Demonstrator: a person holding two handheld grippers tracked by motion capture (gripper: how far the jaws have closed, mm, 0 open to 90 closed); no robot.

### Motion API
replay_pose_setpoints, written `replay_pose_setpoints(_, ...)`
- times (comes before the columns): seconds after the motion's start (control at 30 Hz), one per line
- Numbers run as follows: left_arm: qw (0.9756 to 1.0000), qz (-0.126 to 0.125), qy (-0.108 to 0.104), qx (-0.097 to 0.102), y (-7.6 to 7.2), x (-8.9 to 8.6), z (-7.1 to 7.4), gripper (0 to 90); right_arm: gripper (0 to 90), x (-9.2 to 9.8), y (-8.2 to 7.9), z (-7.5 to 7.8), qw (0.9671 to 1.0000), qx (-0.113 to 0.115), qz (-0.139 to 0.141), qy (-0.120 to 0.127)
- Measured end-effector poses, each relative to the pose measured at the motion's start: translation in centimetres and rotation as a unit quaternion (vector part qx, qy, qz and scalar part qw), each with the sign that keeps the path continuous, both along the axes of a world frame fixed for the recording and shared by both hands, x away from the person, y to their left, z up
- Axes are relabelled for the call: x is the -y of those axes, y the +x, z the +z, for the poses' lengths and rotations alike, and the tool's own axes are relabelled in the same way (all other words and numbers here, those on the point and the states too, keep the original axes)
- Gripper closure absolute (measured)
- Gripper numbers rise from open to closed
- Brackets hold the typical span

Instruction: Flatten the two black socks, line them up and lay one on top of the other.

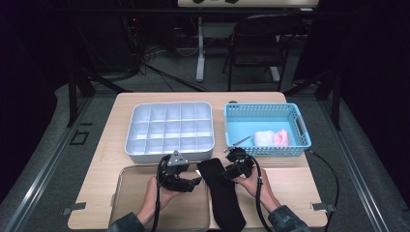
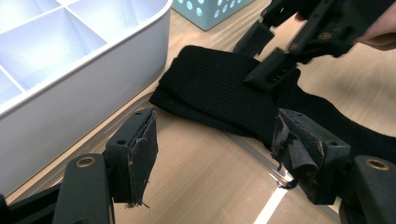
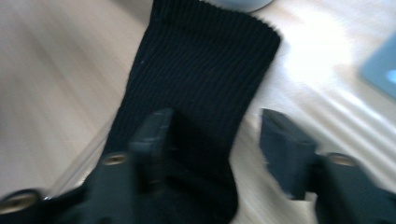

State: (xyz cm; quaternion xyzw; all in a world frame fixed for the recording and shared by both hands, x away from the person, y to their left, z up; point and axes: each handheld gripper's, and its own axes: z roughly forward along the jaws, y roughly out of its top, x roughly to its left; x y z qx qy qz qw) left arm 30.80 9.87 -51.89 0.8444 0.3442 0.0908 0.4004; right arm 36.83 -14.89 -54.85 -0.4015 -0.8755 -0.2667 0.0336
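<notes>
While the person's hands are working at the near edge of the table (image 1: 96,193), a white divided organiser (image 1: 169,130) is sitting at the left of the far half, with a metal tray (image 1: 125,203) lying in front of it. Over that tray the left gripper (image 1: 196,182) is hovering with its jaws apart and nothing between them; in the left gripper view, bare tray and wood are showing between its worn pads (image 2: 142,154).

Just right of it, a black sock (image 1: 220,193) is lying flat, running from the organiser's near right corner down to the table's near edge, its left side overlapping the tray's rim. The right gripper (image 1: 231,165) is reaching over the sock's upper right edge, its jaws parted. In the right gripper view, which is blurred, one jaw seems to be standing over the sock (image 3: 196,84) and the other over bare wood, so it is apparently straddling the edge without pinching it.

Farther right, a blue basket (image 1: 232,121) is holding a white bundle (image 1: 264,137) and a pink one (image 1: 282,137).
</notes>
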Motion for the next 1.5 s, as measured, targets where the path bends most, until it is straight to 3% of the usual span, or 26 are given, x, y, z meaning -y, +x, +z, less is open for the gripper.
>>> replay_pose_setpoints(0.13, 0.9999, -0.010, 0.004, -0.003, -0.2, 0.3, -0.1, 31.2, 75.1, -0.1, -0.2, -0.7, 0.9999, -0.002, -0.012, -0.008)
replay_pose_setpoints(0.23, 0.9999, -0.012, 0.003, 0.000, -0.3, 0.6, -0.1, 31.5, 82.4, 0.0, -0.5, -0.6, 0.9997, 0.002, -0.017, -0.015)
replay_pose_setpoints(0.43, 0.9999, -0.016, 0.006, 0.002, -0.5, 0.6, 0.0, 31.6, 84.3, 0.7, -0.9, -0.1, 0.9982, 0.004, -0.038, -0.047)
replay_pose_setpoints(0.53, 0.9998, -0.018, 0.007, 0.001, -0.7, 0.8, -0.1, 31.6, 84.2, 2.1, -1.2, 0.1, 0.9942, 0.010, -0.096, -0.047)
replay_pose_setpoints(0.77, 0.9992, -0.036, 0.015, -0.008, -1.4, 2.0, -0.6, 30.6, 83.3, 4.1, -1.5, -0.1, 0.9866, 0.007, -0.155, -0.049)
replay_pose_setpoints(0.9, 0.9985, -0.048, 0.019, -0.020, -1.9, 2.8, -1.1, 29.5, 79.4, 4.4, -1.6, 0.0, 0.9874, 0.014, -0.149, -0.050)
replay_pose_setpoints(0.93, 0.9974, -0.061, 0.025, -0.029, -2.2, 3.3, -1.3, 29.1, 66.9, 4.2, -1.6, 0.0, 0.9903, 0.011, -0.132, -0.044)
replay_pose_setpoints(1.07, 0.9957, -0.079, 0.027, -0.041, -3.0, 4.5, -1.6, 28.6, 54.4, 3.8, -1.7, 0.0, 0.9921, 0.023, -0.119, -0.030)
replay_pose_setpoints(1.1, 0.9951, -0.084, 0.028, -0.045, -3.1, 4.9, -1.7, 28.7, 54.3, 3.8, -1.7, 0.1, 0.9932, 0.027, -0.109, -0.030)
replay_pose_setpoints(1.3, 0.9916, -0.102, 0.034, -0.072, -3.5, 6.3, -2.3, 29.2, 55.6, 3.8, -1.8, 0.1, 0.9924, 0.029, -0.112, -0.040)
replay_pose_setpoints(1.33, 0.9899, -0.108, 0.033, -0.086, -3.6, 6.9, -2.5, 29.2, 55.7, 3.8, -1.7, 0.0, 0.9924, 0.027, -0.113, -0.040)
replay_pose_setpoints(1.5, 0.9866, -0.115, 0.051, -0.104, -4.0, 8.4, -3.1, 29.5, 57.0, 3.7, -1.7, -0.2, 0.9918, 0.025, -0.114, -0.052)
